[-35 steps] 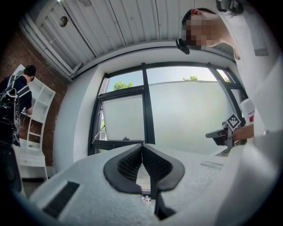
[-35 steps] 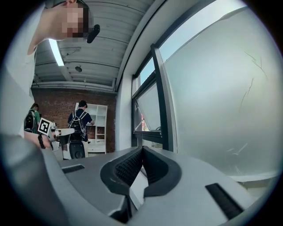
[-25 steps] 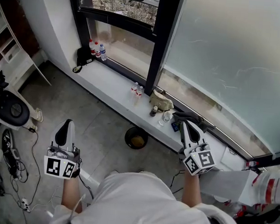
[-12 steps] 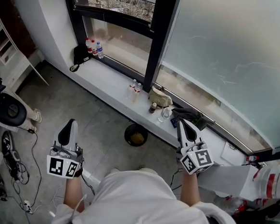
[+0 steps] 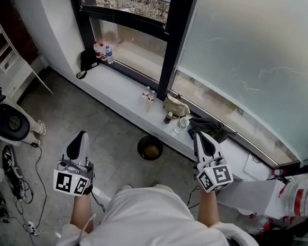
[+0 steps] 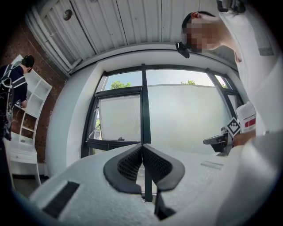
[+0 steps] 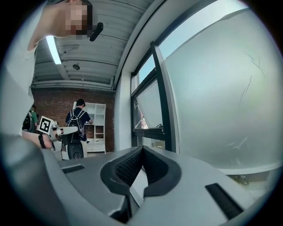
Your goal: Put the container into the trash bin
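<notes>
Below the sill point(image 5: 119, 93), bin point(image 5: 151, 147) holds something yellowish; I can't tell if it's the container. Left gripper point(image 6: 142, 145) and right gripper point(image 7: 142, 148) jaws closed, empty.

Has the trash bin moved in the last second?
No. The trash bin keeps its place against the windowsill, just below the two bottles.

No legible text or numbers

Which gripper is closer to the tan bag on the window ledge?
Right. The right gripper is by the ledge, just right of the tan bag; the left gripper is over the floor, far to its left.
</notes>
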Available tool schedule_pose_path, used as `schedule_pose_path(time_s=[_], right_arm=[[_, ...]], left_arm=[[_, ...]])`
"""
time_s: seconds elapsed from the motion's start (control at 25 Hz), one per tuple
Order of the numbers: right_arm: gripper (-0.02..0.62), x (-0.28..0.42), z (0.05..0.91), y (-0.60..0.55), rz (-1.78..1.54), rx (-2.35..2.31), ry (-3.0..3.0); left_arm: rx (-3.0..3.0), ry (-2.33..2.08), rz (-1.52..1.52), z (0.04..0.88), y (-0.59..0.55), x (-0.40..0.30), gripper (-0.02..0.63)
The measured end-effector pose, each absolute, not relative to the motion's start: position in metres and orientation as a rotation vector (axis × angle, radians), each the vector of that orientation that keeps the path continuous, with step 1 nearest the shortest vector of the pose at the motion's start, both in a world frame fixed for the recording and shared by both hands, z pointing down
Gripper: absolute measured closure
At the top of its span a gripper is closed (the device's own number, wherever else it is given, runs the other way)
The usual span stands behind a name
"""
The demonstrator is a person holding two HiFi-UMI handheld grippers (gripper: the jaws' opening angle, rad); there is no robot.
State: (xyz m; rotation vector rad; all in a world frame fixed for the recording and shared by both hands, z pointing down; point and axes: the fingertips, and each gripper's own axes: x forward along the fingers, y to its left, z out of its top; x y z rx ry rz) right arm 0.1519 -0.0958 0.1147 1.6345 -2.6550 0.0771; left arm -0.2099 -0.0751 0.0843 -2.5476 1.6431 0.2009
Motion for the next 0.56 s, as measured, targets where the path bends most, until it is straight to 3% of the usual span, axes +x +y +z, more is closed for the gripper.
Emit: schedule_pose_path(time_s=[0.56], right_arm=[[0.595, 0.1459, 0.1171, -0.0924, 0.069, 1.645, -2.631]], left_arm=[[-2.582, 1.654, 0.193, 0.0944, -0.0745, -0.2160, 0.588]])
